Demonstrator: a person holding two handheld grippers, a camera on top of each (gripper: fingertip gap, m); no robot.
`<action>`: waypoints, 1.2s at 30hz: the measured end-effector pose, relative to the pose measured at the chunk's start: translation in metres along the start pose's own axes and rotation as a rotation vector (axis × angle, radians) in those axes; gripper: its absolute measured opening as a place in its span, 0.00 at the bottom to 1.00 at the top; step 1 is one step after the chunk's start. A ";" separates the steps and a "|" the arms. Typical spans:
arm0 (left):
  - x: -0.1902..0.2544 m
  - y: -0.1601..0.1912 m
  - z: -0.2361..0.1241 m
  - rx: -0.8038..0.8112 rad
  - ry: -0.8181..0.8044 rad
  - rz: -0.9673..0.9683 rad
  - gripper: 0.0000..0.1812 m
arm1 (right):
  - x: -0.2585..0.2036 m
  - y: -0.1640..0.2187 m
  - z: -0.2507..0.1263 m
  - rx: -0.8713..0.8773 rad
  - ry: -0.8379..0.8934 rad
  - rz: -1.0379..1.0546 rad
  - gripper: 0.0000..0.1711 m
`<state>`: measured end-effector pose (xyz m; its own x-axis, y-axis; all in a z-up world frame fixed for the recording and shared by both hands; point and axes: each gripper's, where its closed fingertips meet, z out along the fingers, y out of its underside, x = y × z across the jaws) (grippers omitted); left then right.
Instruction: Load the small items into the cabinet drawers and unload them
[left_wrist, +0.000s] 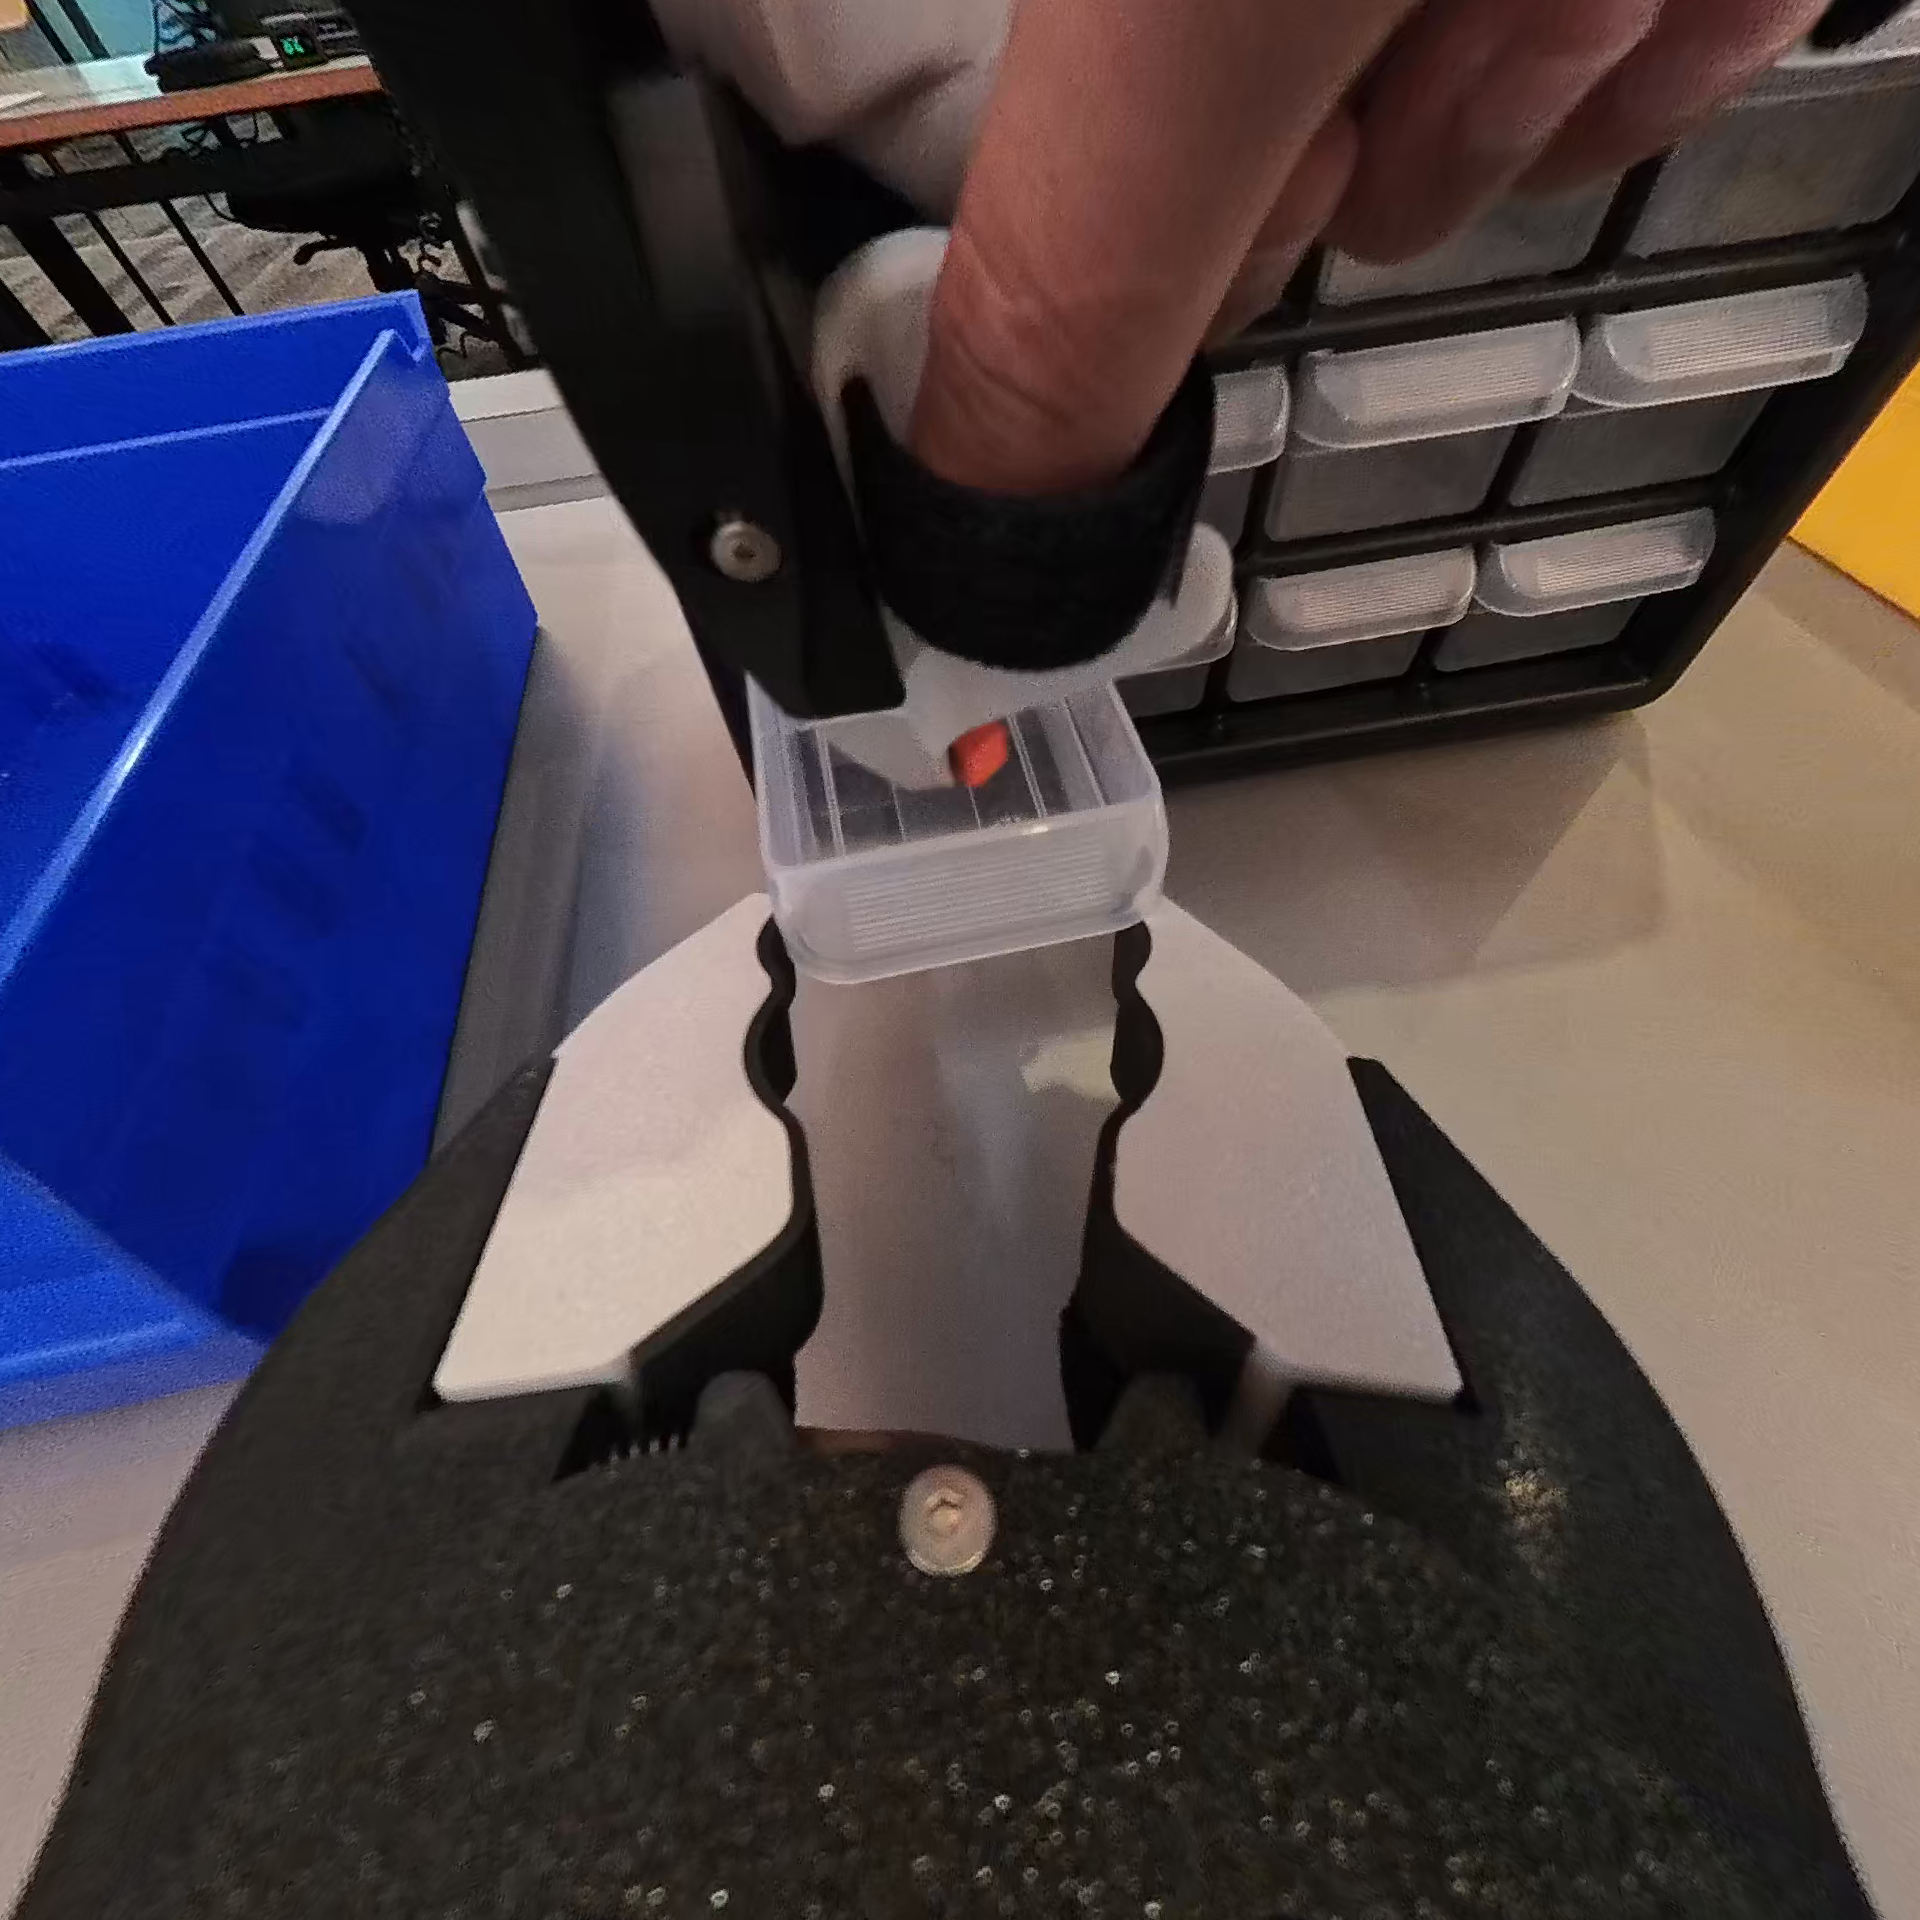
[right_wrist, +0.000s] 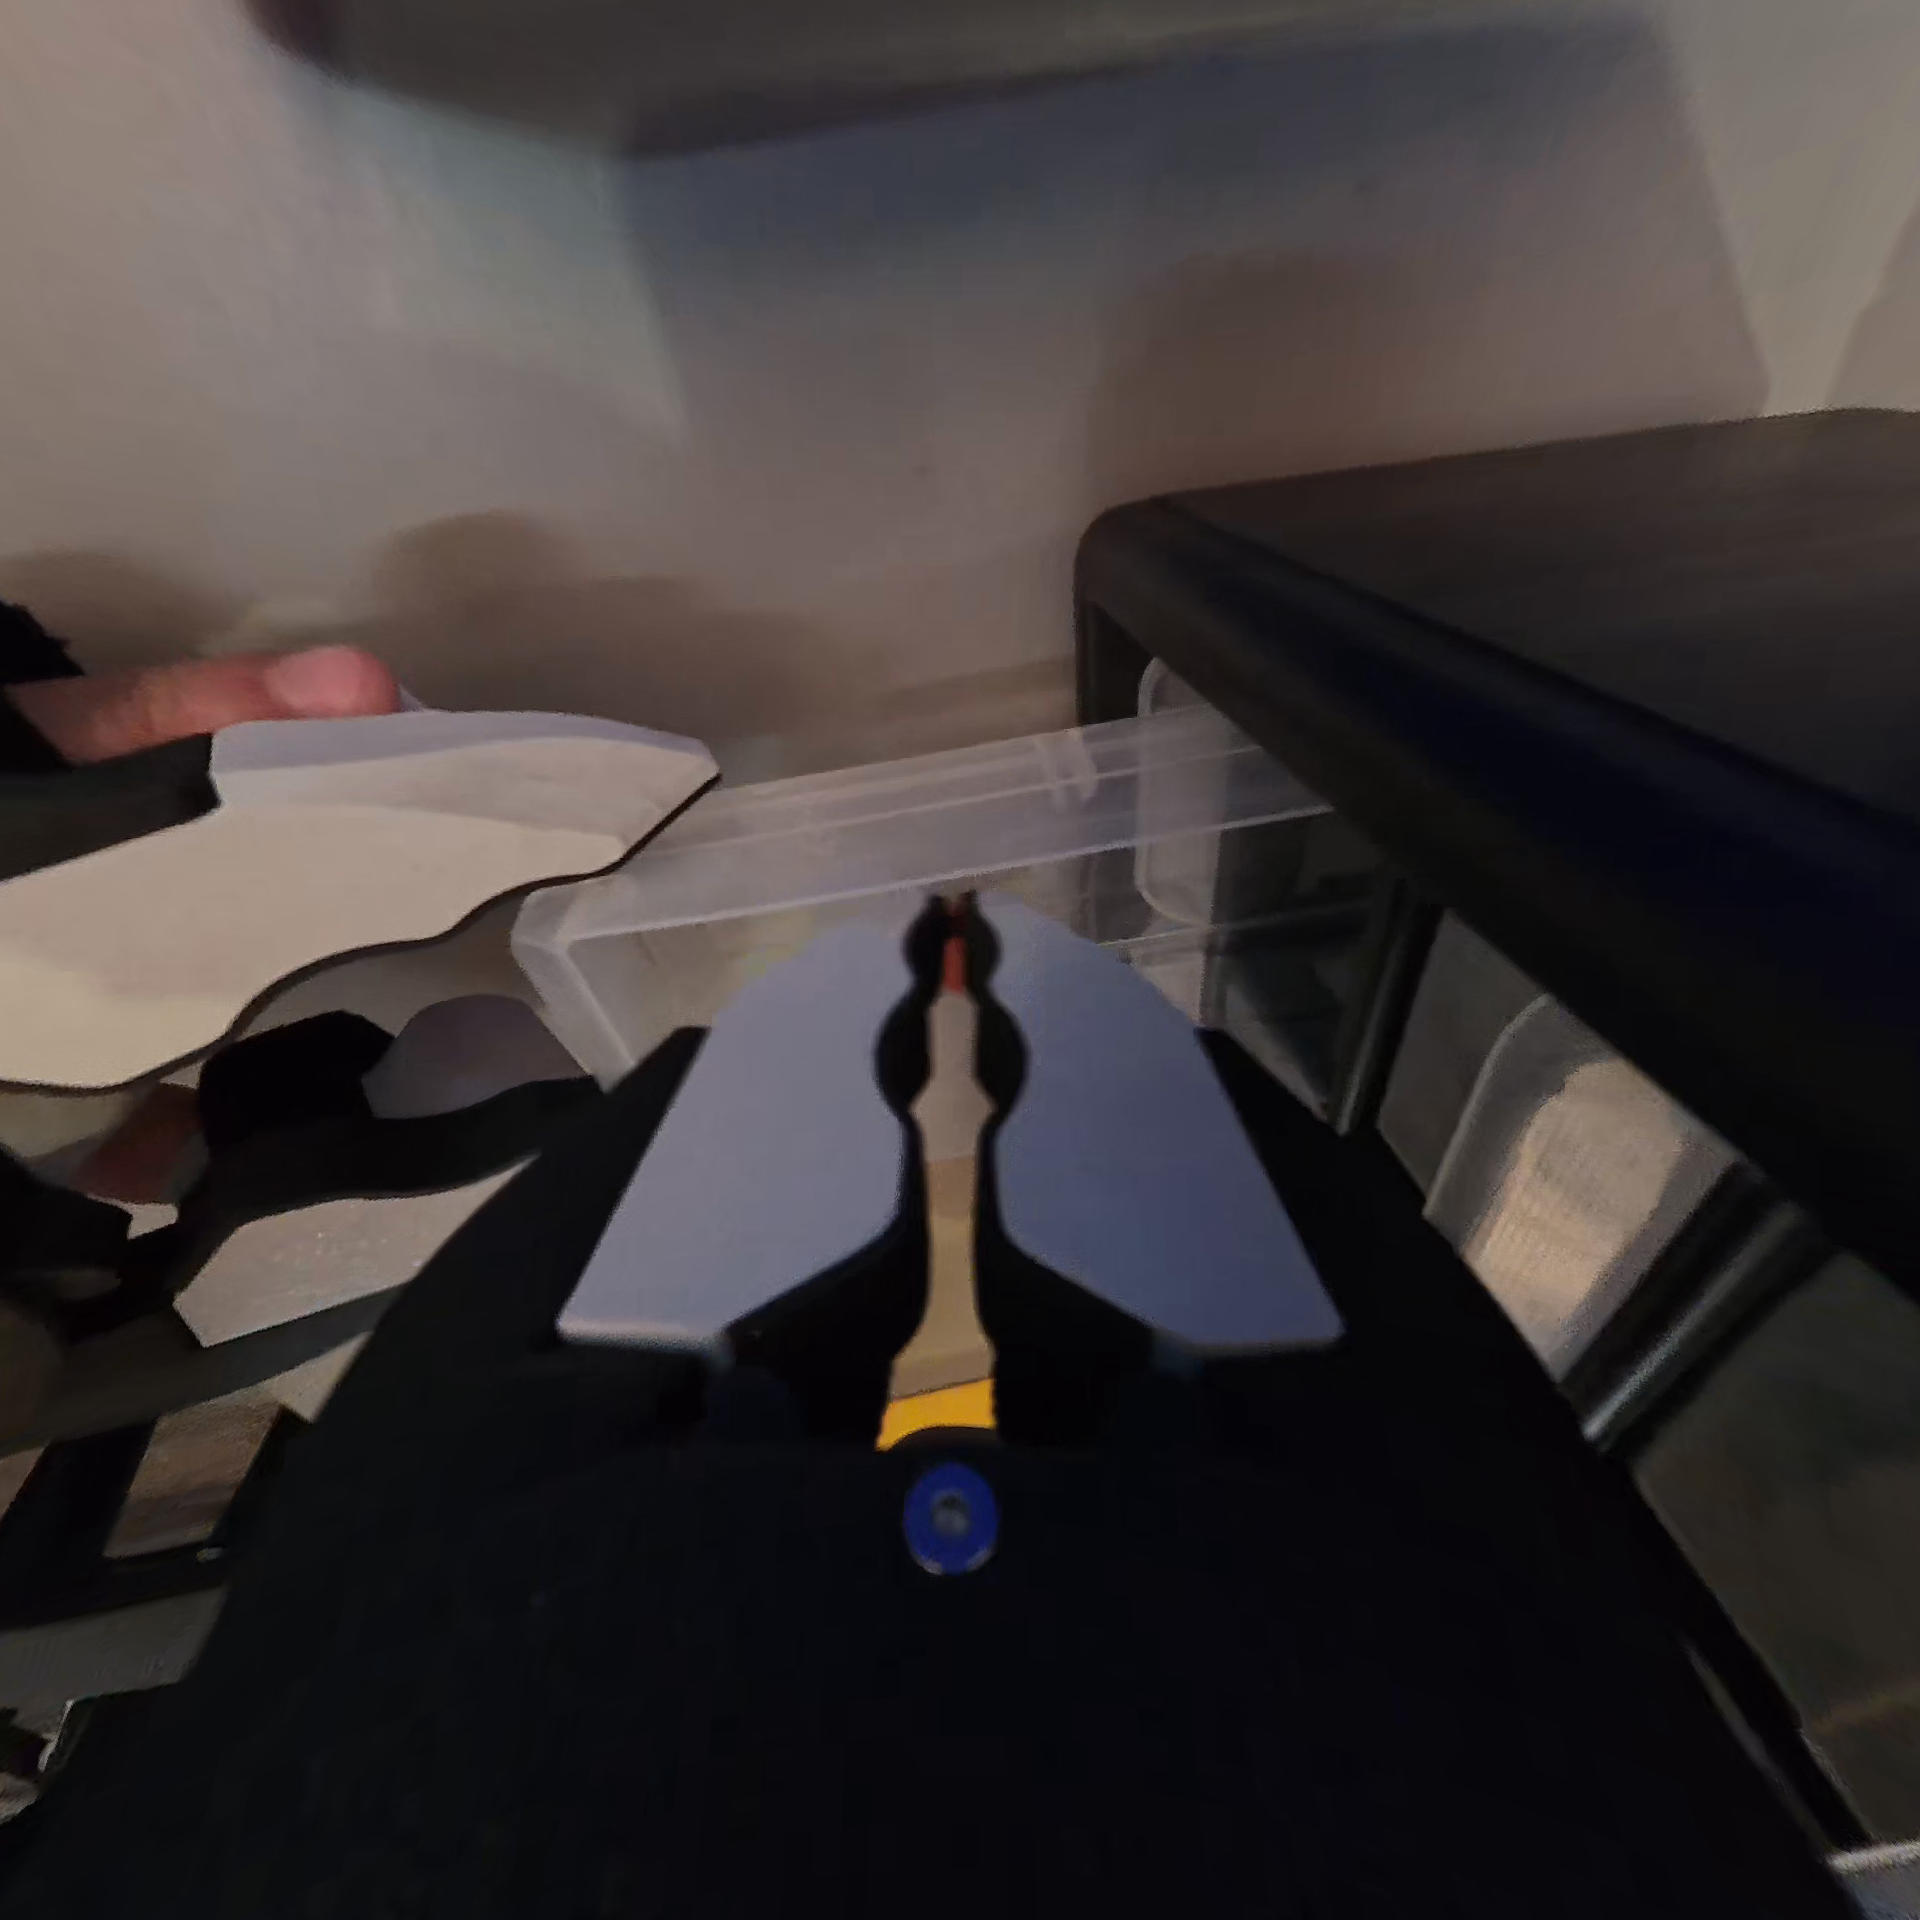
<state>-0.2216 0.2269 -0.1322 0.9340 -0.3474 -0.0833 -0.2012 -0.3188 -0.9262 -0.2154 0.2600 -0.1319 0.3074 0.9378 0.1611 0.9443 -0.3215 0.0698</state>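
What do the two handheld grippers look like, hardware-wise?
Both share one build. The left gripper has a black, grainy body with a silver hex screw, and flat pale grey fingers with wavy black inner edges. The right gripper is the same, but with a blue screw and a black fabric finger strap. No cables visible.

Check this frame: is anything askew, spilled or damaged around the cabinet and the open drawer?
Nothing stands out. One clear drawer is pulled out of the black cabinet, as loading needs. The right gripper pinches a small orange item over it. The left gripper is open at the drawer front.
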 end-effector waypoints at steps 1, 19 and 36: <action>0.000 0.000 0.000 0.000 -0.001 0.001 0.33 | 0.000 0.001 0.000 0.000 0.003 -0.009 0.07; 0.001 0.000 0.000 0.001 0.003 -0.004 0.33 | -0.003 0.013 -0.004 -0.107 0.017 -0.131 0.18; 0.000 -0.001 0.001 0.001 0.011 -0.004 0.32 | -0.015 0.038 -0.117 0.479 0.033 -0.019 0.06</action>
<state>-0.2214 0.2281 -0.1319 0.9317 -0.3554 -0.0756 -0.1969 -0.3189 -0.9271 -0.1979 0.2187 -0.0166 0.2926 0.9360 0.1958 0.8998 -0.2003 -0.3875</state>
